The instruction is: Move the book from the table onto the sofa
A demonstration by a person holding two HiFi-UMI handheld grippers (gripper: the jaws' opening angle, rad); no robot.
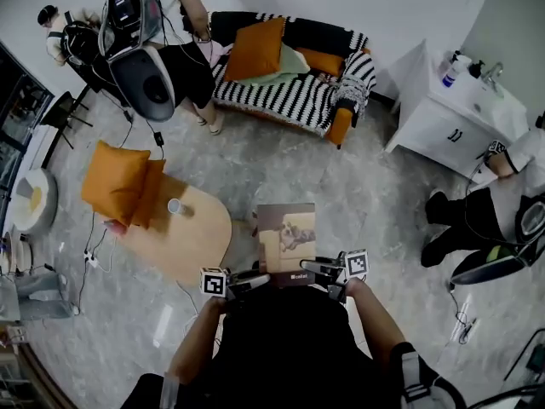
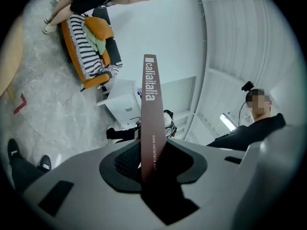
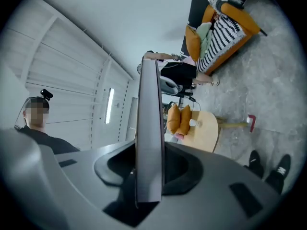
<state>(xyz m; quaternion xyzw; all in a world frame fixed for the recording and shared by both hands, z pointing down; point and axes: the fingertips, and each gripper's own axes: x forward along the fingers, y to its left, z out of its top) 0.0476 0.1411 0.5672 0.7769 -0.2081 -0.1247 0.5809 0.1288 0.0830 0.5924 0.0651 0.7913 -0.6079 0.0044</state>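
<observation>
over the floor, book clamped at two corners

between the two grippers, the flat brown book with a pale picture on its cover hangs level above the grey marbled floor, just beside the light wooden round-edged table and off it. the left gripper is clenched on the book's near left corner and the right gripper on its near right corner (each gripper view shows pads pressed on the thin edge). two orange cushions and a small white cup sit on the table. the black-and-white striped sofa with orange sides stands by the wall, well apart from the book.
</observation>
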